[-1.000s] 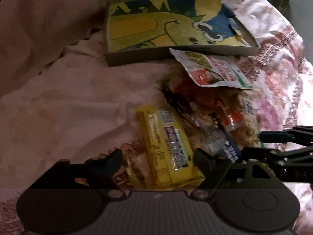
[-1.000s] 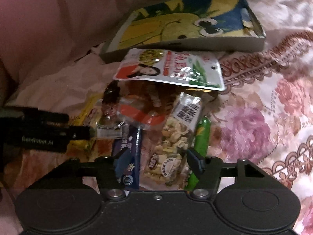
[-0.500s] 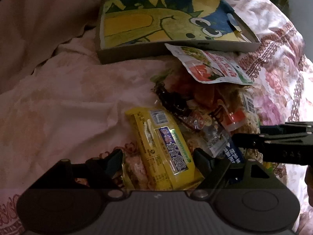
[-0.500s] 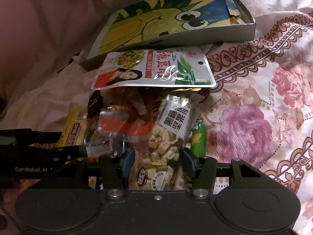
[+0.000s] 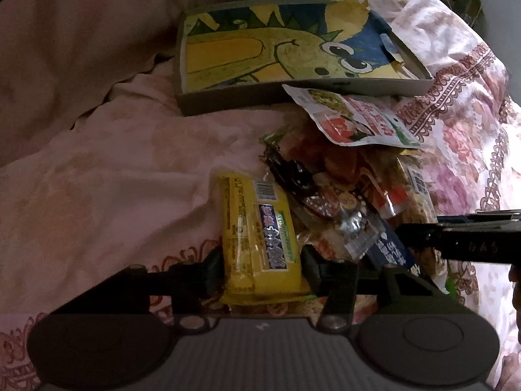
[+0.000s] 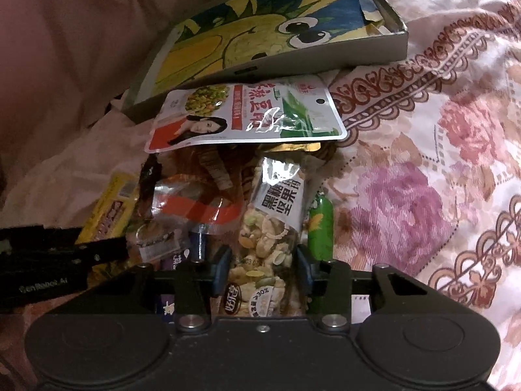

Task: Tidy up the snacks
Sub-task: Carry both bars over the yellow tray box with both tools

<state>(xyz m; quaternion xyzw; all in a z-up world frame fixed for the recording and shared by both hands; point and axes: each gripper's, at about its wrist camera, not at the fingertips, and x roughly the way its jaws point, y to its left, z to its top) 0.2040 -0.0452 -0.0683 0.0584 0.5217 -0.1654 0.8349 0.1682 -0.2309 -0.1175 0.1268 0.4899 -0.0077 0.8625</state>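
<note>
Left gripper point(image 5: 262, 268) clamped across the near end of the yellow snack pack point(image 5: 260, 238), one finger on each long side. Right gripper point(image 6: 262, 272) pinching the clear nut-mix bag point(image 6: 272, 228) the same way, pads pressed into its sides. Just beside that bag, on its right, a small green packet point(image 6: 320, 228). Further out, a loose heap: red-and-clear wrapper point(image 6: 195, 211), dark blue pack point(image 5: 390, 251), all lying on the floral bedspread point(image 6: 423, 163). Topping the far end of the heap, a white bean pouch point(image 6: 247, 114) with a woman's face on it, its far edge touching the cartoon-printed tray point(image 6: 325, 55). Tray tilted against the pink bedding point(image 5: 97, 49).
</note>
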